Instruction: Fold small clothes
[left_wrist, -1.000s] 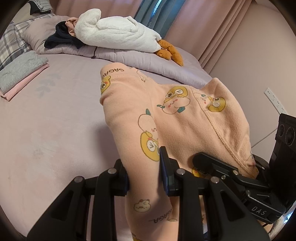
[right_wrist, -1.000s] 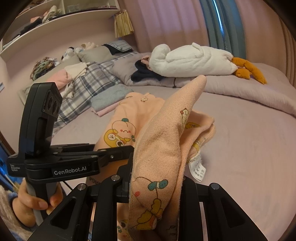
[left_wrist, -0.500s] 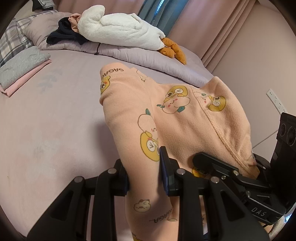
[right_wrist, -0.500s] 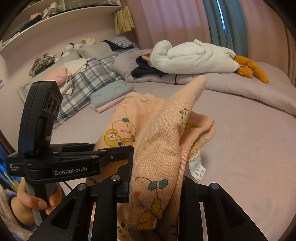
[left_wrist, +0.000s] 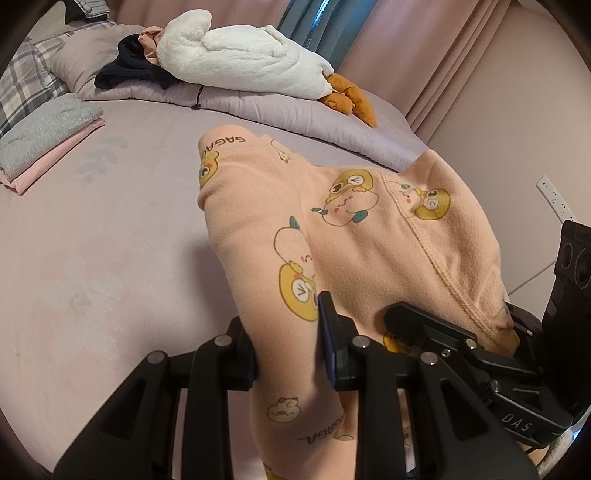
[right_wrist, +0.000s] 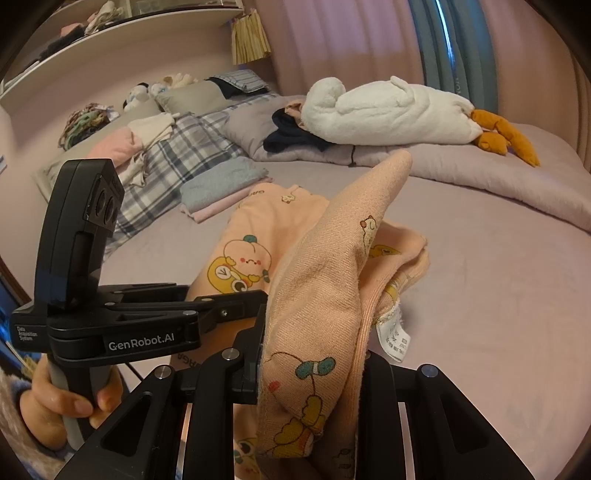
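Garment (left_wrist: 369, 236): a small peach piece printed with cartoon fruit figures and the word "GAGA", lifted above a lilac bed (left_wrist: 92, 266) and stretched between the two tools. In the left wrist view a narrow part of it runs down between the fingers of the left gripper (left_wrist: 286, 339), whose pads press on the cloth from both sides, so that tool is clamped on the garment. The wider part spreads to the right, where a stitched seam runs to the other black tool. In the right wrist view a bunched fold of the same cloth (right_wrist: 332, 295) stands up between the fingers of the right gripper (right_wrist: 314, 373), pinched there too; a white care label (right_wrist: 395, 338) hangs from the fold's right edge. The far end of the garment droops toward the bed. A hand (right_wrist: 55, 402) grips the handle of the left tool at the lower left of that view.

Beyond, a grey and pink folded stack (left_wrist: 40, 140) lies on the bed near a plaid blanket (right_wrist: 177, 155). A white plush goose (left_wrist: 243, 66) with orange feet rests on a pillow (left_wrist: 258, 107) at the back, beside dark clothing (left_wrist: 125, 70). Pink curtains (left_wrist: 424, 55) hang behind.
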